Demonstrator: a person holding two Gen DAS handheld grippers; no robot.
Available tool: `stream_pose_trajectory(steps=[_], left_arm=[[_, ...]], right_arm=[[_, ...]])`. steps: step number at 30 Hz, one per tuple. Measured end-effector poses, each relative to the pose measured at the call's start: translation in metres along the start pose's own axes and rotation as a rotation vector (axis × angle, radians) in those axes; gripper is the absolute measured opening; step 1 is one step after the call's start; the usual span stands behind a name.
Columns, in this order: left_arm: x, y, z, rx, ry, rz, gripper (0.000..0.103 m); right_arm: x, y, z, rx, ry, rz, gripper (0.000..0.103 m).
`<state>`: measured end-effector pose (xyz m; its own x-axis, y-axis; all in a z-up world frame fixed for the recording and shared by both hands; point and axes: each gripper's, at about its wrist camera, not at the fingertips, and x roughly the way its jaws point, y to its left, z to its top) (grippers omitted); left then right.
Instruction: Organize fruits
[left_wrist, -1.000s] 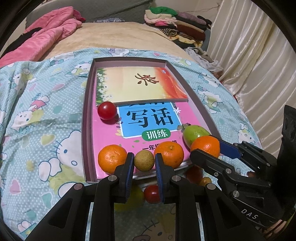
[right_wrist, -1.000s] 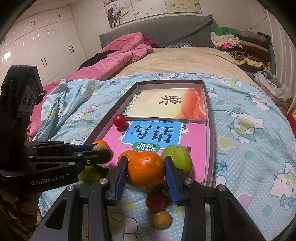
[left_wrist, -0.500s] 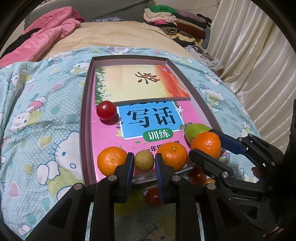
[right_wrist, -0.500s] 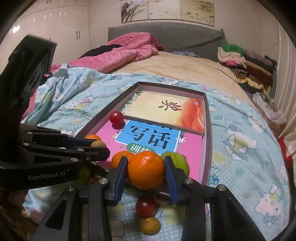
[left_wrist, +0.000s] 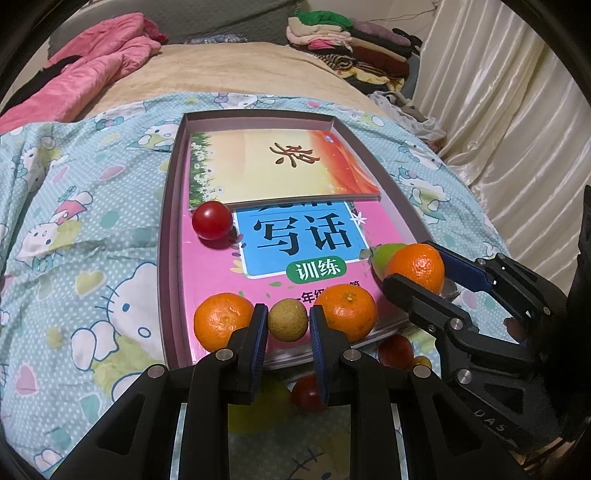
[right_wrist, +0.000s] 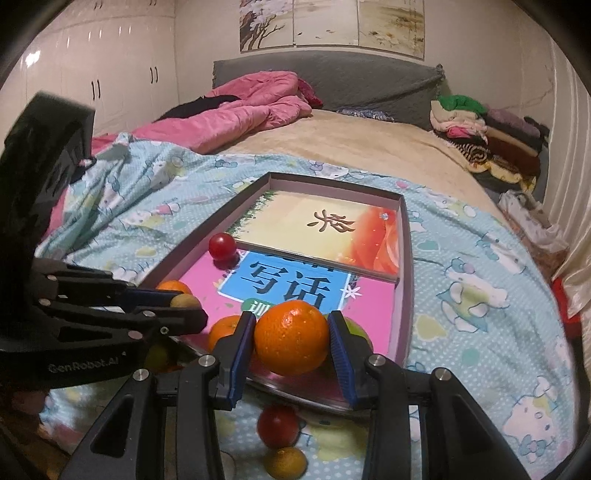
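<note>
Item 1. Left hand-held gripper (left_wrist: 288, 325): jaws clamped on a small tan round fruit (left_wrist: 287, 319), held at the near edge of the shallow box tray (left_wrist: 168, 236), between two oranges, one at its 9 o'clock (left_wrist: 218, 322) and one at its 3 o'clock (left_wrist: 349, 311). Whether the fruit rests on the pink book (left_wrist: 207, 269) or hangs just above it cannot be told.

Item 2. Right hand-held gripper (right_wrist: 291, 343): jaws clamped on a large orange (right_wrist: 291, 336), over the tray's near edge; a green fruit (right_wrist: 356, 329) lies just behind it at 2 o'clock.

Item 3. Tray contents: two books, the upper yellow-orange one (left_wrist: 273, 166) at 12 o'clock; a red cherry tomato (left_wrist: 212, 220) at the pink book's 10 o'clock corner.

Item 4. Loose on the bed sheet (right_wrist: 480, 295), at 6 o'clock below the tray: a red fruit (right_wrist: 277, 424) and a small yellow-orange fruit (right_wrist: 286, 463).

Step in hand: both fruits gripped at the front row, placement under way. Next move, as judged: settle each fruit on the book, part the jaws gently so nothing rolls off the near edge, then collect the loose fruits.
</note>
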<state>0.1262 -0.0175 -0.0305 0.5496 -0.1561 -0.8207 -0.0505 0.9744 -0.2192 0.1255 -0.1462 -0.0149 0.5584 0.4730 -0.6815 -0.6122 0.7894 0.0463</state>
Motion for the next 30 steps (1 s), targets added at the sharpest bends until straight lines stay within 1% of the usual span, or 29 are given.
stream_pose_trajectory(steps=[4,6,11,12,19,24,30], left_arm=[[0.0010,0.0003,0.0012,0.001,-0.002,-0.002,0.023],[0.0009,0.0007,0.0017,0.001,-0.005,-0.002,0.023],[0.0005,0.0028,0.0040,-0.001,-0.011,-0.002,0.023],[0.0006,0.0033,0.0043,-0.003,-0.012,-0.003,0.023],[0.0008,0.0042,0.0047,0.000,-0.012,-0.004,0.023],[0.0014,0.0040,0.0042,0.000,-0.010,-0.005,0.023],[0.0015,0.0037,0.0038,0.003,-0.010,-0.005,0.023]], right_arm=[[-0.0002,-0.0038,0.0007,0.048,-0.001,0.064,0.040],[-0.0006,-0.0031,0.0003,0.052,0.001,0.079,0.040],[-0.0038,-0.0028,-0.0028,0.075,0.010,0.148,0.040],[-0.0037,-0.0035,-0.0035,0.085,0.017,0.172,0.040],[0.0011,-0.0093,-0.0049,0.153,0.044,0.259,0.040],[0.0042,-0.0105,-0.0048,0.159,0.060,0.250,0.040],[0.0062,-0.0023,-0.0050,0.070,0.073,0.158,0.040]])
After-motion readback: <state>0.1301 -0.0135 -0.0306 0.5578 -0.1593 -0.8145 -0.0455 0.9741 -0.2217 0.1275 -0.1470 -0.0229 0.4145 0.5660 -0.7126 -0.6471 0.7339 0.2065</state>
